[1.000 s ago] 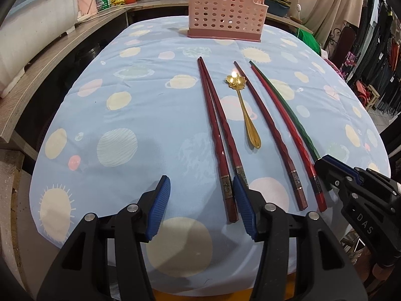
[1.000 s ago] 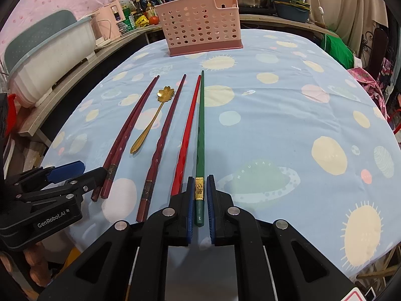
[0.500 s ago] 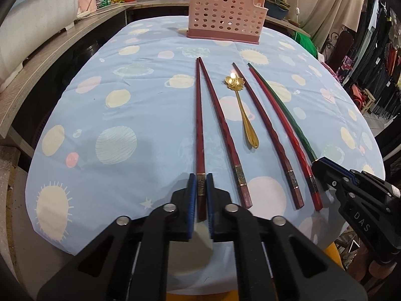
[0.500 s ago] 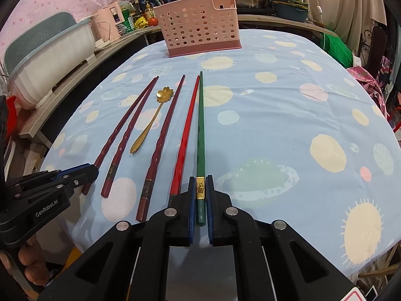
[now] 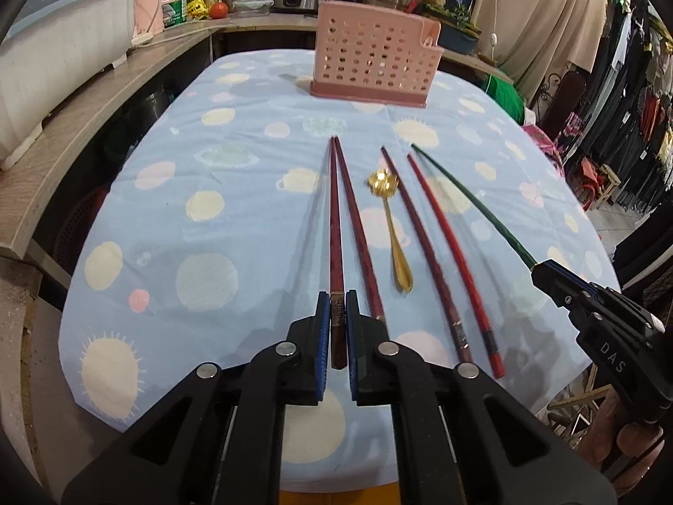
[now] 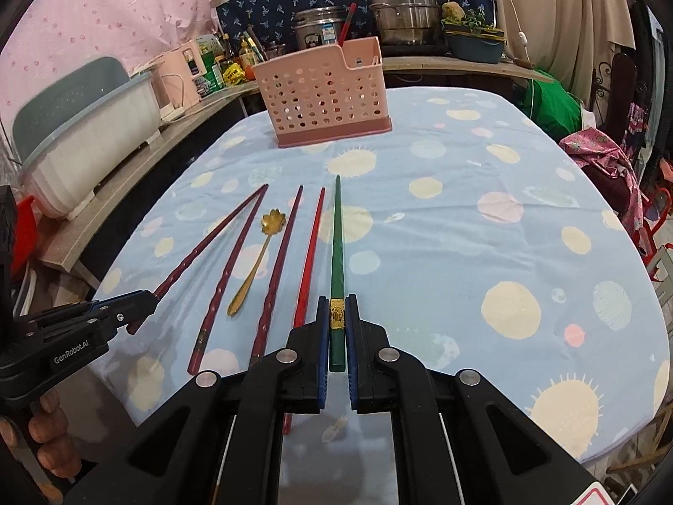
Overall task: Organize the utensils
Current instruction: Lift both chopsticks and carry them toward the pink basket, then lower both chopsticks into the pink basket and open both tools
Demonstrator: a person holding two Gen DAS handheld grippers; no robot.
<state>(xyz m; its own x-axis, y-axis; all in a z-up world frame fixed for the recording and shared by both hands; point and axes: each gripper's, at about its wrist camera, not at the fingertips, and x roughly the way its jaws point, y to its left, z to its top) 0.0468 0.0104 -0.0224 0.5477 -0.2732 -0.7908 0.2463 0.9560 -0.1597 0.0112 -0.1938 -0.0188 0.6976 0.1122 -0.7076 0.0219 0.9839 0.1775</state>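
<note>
My left gripper (image 5: 337,301) is shut on the thick end of a dark red chopstick (image 5: 335,227), which is raised off the cloth at that end. Its twin (image 5: 357,231) lies just to the right. Further right lie a gold spoon (image 5: 391,227), another dark red chopstick (image 5: 420,244) and a bright red one (image 5: 450,252). My right gripper (image 6: 337,303) is shut on the gold-banded end of a green chopstick (image 6: 336,244), also lifted. A pink perforated utensil holder (image 6: 324,92) stands at the far end of the table. The left gripper (image 6: 143,299) shows at the lower left of the right wrist view.
The table wears a blue spotted cloth (image 5: 210,252) and its near edge is right under both grippers. A wooden counter (image 5: 84,134) with a white tub (image 6: 84,143) runs along the left. Pots (image 6: 399,8) stand behind the holder. Clothes hang at the right (image 5: 639,126).
My left gripper closed on the leftmost dark red chopstick and swung it apart from its twin. Both grippers then rose, lifting the gripped ends of the dark red and green chopsticks.
</note>
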